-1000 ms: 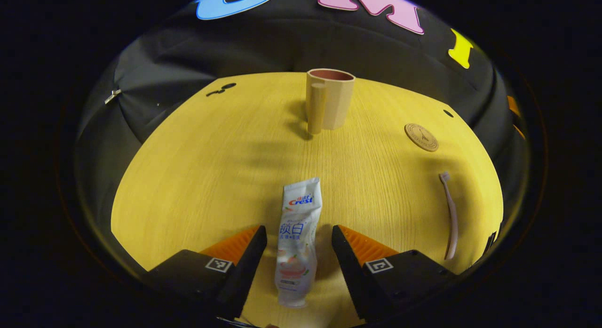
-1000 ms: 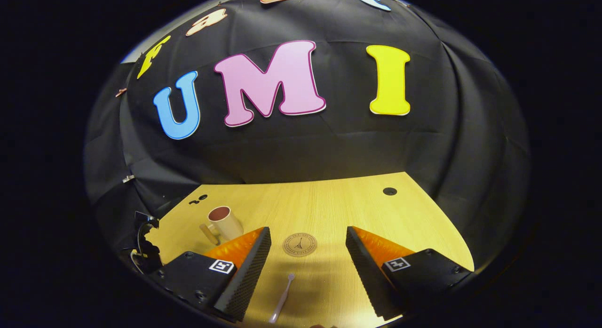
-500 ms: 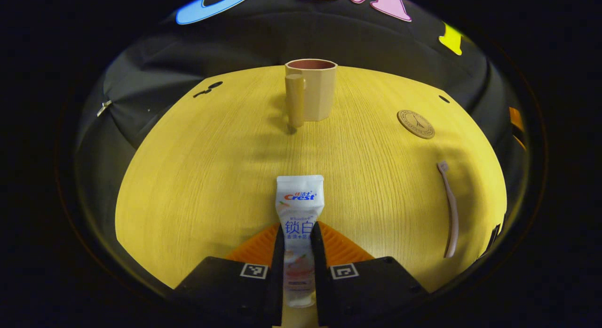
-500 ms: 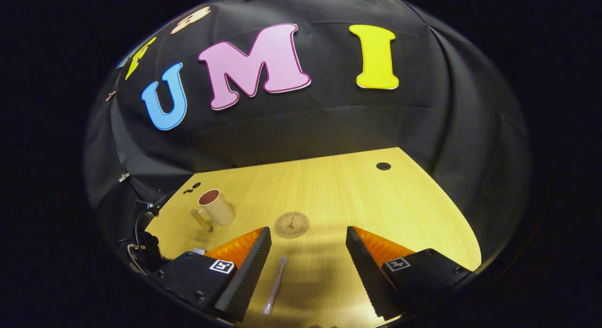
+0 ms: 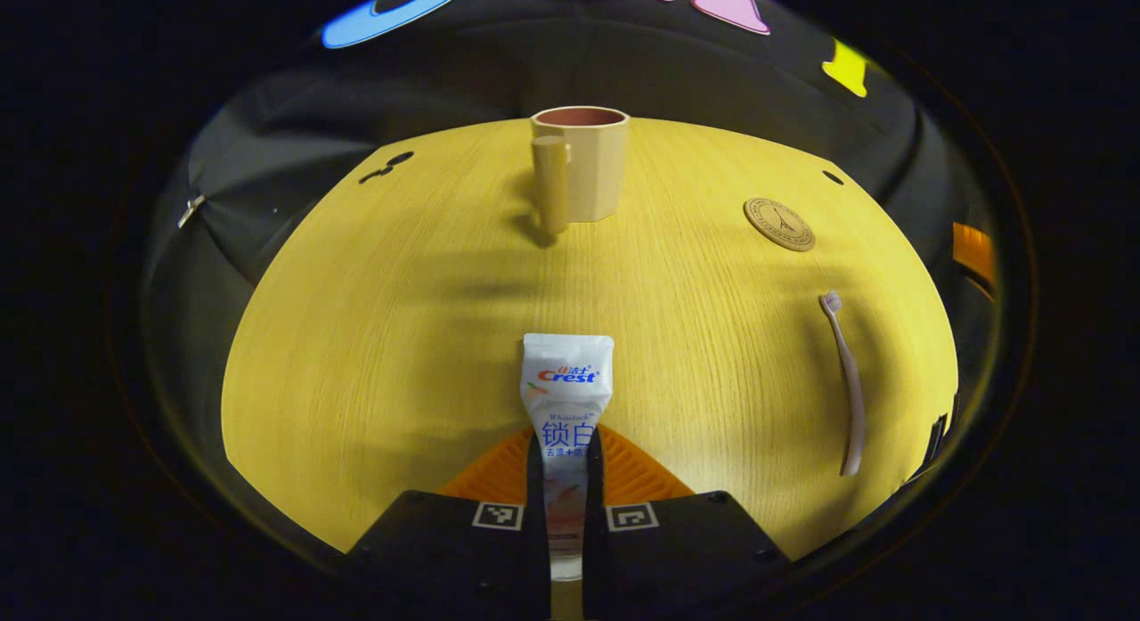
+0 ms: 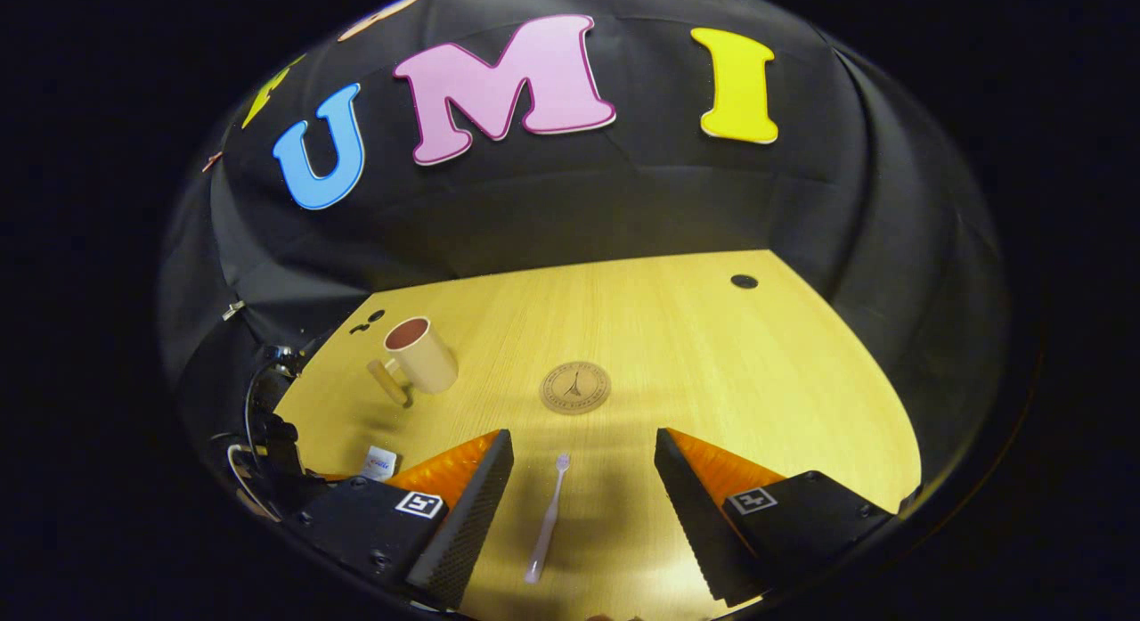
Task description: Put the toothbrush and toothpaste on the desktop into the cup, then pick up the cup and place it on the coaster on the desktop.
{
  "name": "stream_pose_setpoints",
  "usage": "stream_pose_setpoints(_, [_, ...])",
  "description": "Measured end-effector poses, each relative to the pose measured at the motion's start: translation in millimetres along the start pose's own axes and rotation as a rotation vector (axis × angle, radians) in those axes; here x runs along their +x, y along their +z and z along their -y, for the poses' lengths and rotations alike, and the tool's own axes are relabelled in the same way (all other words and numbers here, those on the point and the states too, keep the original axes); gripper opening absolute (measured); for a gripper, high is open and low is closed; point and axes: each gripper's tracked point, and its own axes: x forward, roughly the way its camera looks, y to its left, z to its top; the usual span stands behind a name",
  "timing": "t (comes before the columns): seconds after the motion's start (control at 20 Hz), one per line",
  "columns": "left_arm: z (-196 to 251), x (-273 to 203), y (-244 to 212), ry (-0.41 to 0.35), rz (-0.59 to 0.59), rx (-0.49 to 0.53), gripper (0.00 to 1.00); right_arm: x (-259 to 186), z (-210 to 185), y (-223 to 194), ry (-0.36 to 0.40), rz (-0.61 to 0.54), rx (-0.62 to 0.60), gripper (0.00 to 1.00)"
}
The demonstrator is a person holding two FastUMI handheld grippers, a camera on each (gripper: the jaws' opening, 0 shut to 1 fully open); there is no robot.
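where black cloth walls meet it, yellow wood desktop (image 5: 374, 336) (left gripper (image 5: 565, 478) fingers pinching toothpaste (image 5: 566, 398), right gripper (image 6: 583, 505) fingers spread)

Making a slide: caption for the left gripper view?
Left gripper shut on toothpaste, cup ahead, toothbrush aside.

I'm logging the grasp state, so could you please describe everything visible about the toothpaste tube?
The toothpaste tube is a soft white tube with coloured printing. It points away from the left claw, flat crimped end forward, toward the cup. The claw's two fingers are shut on its lower half, and its cap end sits between them at the bottom of the left gripper view. Whether it is clear of the wooden desktop cannot be told.
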Motion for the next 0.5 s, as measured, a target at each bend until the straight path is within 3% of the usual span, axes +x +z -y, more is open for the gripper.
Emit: stream_pose_setpoints(0.5, [-40, -47, -15, -0.01, 0.052, -0.04, 0.19, 33, -21, -83, 0.01, -0.332, -0.033, 0.99])
